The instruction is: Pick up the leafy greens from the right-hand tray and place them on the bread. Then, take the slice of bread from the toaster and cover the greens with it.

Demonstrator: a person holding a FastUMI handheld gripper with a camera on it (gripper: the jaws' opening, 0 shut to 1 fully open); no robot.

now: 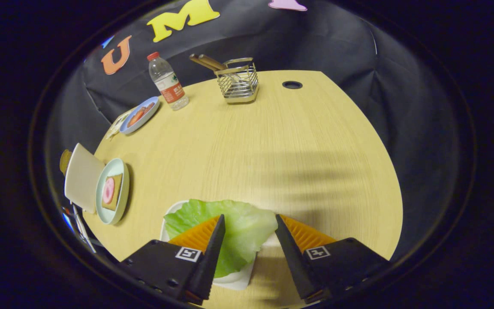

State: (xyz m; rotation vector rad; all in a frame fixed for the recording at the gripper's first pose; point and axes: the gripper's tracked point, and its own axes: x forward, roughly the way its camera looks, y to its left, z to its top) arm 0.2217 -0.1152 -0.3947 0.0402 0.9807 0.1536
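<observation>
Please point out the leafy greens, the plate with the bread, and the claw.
leafy greens (pixel 247 227): gripper view, middle of leaf, between open fingers.
plate with bread (pixel 101 210): gripper view, its bare rim.
claw (pixel 249 225): gripper view, midway between fingertips.

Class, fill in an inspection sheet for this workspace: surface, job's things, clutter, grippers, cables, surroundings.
Surface: wooden table, round hole near the far edge.
Job's things: lettuce leaf on a white tray; bread with a pink slice on a plate; toaster beside it.
Clutter: water bottle, wire rack, blue plate of food.
Grippers: gripper open, fingers over the leaf.
Cables: nothing seen.
Surroundings: black cloth wall.
</observation>
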